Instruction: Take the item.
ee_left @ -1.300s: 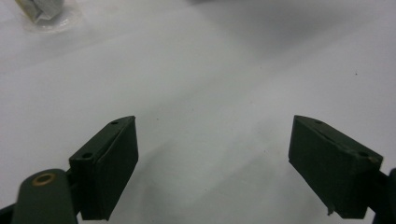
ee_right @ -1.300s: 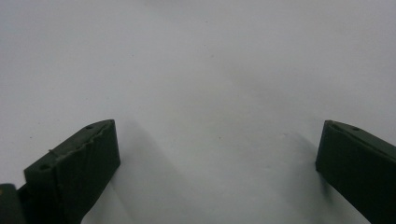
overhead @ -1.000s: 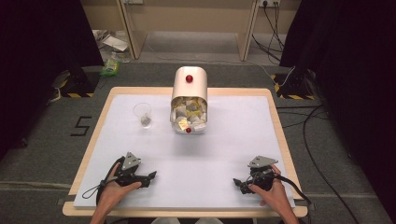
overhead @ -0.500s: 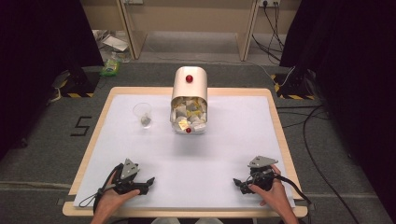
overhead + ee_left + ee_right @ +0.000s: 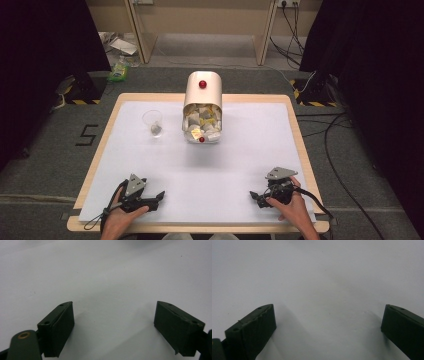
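1. High view: left hand (image 5: 114,218) rests at the near left edge of the table (image 5: 250,165), its left gripper (image 5: 159,196) pointing right. Right hand (image 5: 292,207) at near right, right gripper (image 5: 253,196) pointing left. Cream dispenser (image 5: 202,107) of packets and clear cup (image 5: 152,123) sit far back, well apart from both.
2. Left gripper view: jaws wide, nothing between, just above the white surface.
3. Right gripper view: jaws wide, nothing held.

A lab-like recording space: black curtains (image 5: 45,40), hazard-taped stands (image 5: 80,92), floor cables (image 5: 340,150) around a white-topped table (image 5: 250,165).
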